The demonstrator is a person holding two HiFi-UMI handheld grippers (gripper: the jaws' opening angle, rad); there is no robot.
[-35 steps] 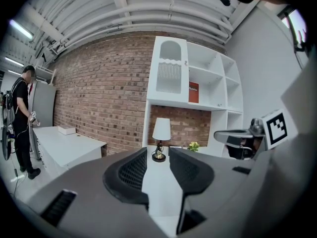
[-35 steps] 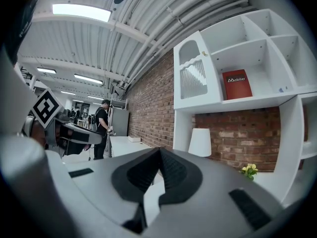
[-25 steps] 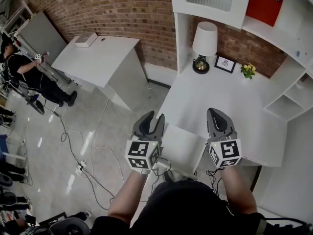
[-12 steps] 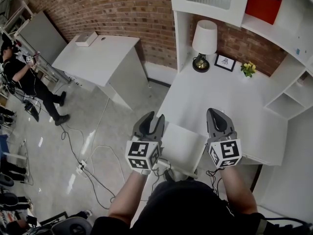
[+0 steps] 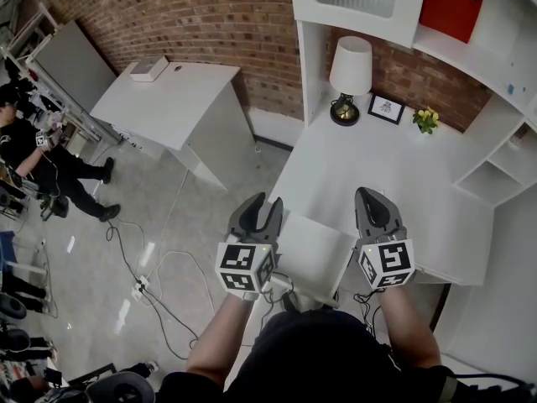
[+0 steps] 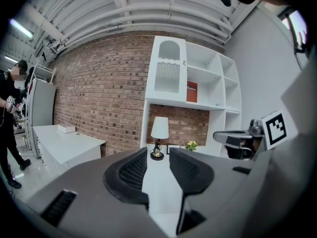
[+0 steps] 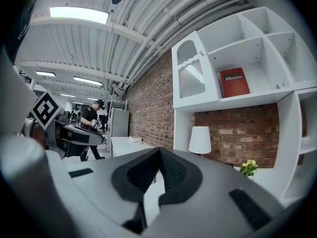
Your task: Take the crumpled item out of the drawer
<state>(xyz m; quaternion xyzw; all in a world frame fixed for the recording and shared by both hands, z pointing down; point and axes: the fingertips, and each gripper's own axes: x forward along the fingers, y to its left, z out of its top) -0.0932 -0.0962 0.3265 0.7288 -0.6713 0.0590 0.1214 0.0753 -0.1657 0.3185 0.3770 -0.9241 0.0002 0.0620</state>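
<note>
The white desk (image 5: 394,175) spreads ahead of both grippers, with shelves (image 5: 369,7) rising beyond it. A second table (image 5: 168,99) stands far ahead-left of the left gripper (image 5: 265,200), and a person (image 5: 42,154) is well off to its left. A white panel (image 5: 315,254) below the desk edge lies between the grippers; whether it is the drawer I cannot tell, and the crumpled item shows in no view. The left gripper's jaws stand about half apart, holding nothing. The right gripper (image 5: 370,193) is closed tight and empty. Far ahead of both grippers stand a lamp (image 5: 350,70), a red box (image 5: 454,2), a frame (image 5: 386,108) and flowers (image 5: 426,121).
</note>
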